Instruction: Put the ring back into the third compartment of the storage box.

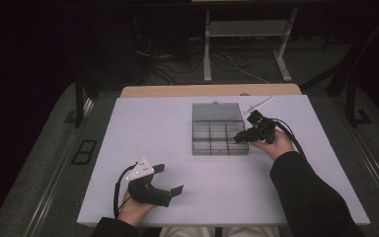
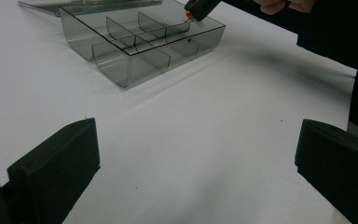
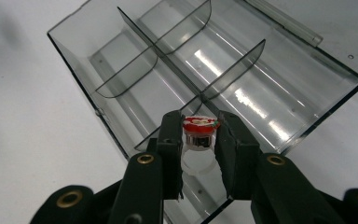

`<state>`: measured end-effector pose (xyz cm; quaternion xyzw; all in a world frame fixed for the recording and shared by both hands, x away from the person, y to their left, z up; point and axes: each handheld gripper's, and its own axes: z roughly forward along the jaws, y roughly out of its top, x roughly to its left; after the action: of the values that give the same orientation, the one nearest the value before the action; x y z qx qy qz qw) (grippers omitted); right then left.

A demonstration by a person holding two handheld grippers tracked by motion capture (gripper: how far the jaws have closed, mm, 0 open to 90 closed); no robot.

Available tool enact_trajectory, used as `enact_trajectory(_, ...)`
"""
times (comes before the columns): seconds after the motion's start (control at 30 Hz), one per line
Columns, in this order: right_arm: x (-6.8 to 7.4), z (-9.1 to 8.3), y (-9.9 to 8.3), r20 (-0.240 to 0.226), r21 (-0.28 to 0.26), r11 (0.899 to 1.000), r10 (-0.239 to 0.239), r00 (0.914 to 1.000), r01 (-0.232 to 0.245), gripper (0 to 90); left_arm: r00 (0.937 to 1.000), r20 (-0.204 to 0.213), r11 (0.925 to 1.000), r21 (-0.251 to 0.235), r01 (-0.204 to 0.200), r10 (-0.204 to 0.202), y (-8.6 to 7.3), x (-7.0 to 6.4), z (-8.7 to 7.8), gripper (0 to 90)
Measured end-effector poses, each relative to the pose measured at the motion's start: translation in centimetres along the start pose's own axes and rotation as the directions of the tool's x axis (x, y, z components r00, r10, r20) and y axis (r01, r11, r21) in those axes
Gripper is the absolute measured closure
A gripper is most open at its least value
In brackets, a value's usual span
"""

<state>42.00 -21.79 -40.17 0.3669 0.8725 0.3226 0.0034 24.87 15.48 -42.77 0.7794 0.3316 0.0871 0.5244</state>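
- Right tongs [image 3: 199, 140] clamped on a small ring with a red-and-white round top, metal collar and pale translucent band [image 3: 199, 133]; the ring sits upright between the pads.
- Ring held just above the near corner compartment of the clear smoky-grey plastic divider box [image 3: 98, 60], over its rim, not touching the floor of the box.
- Box lid [image 1: 216, 111] lies open flat behind the box, on the white surface [image 1: 143, 128].
- Left tongs [image 1: 170, 180] spread wide, holding nothing, low over the surface near its front edge, well apart from the box.
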Motion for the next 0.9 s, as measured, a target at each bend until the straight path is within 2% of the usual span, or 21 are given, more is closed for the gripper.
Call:
enact_trajectory(0.57, 0.0, 2.1, -0.2, -0.002, 0.045, 0.999, -0.007, 1.0, 0.007, 70.5, 1.0, 0.003, 1.0, 0.005, -0.002, 0.002, 0.0, -0.1, 0.0, 0.0)
enact_trajectory(0.9, 0.2, 1.6, -0.1, -0.003, 0.031, 1.0, 0.001, 1.0, -0.001, 65.2, 1.0, 0.003, 1.0, 0.005, -0.002, 0.002, 0.0, -0.1, 0.1, 0.0)
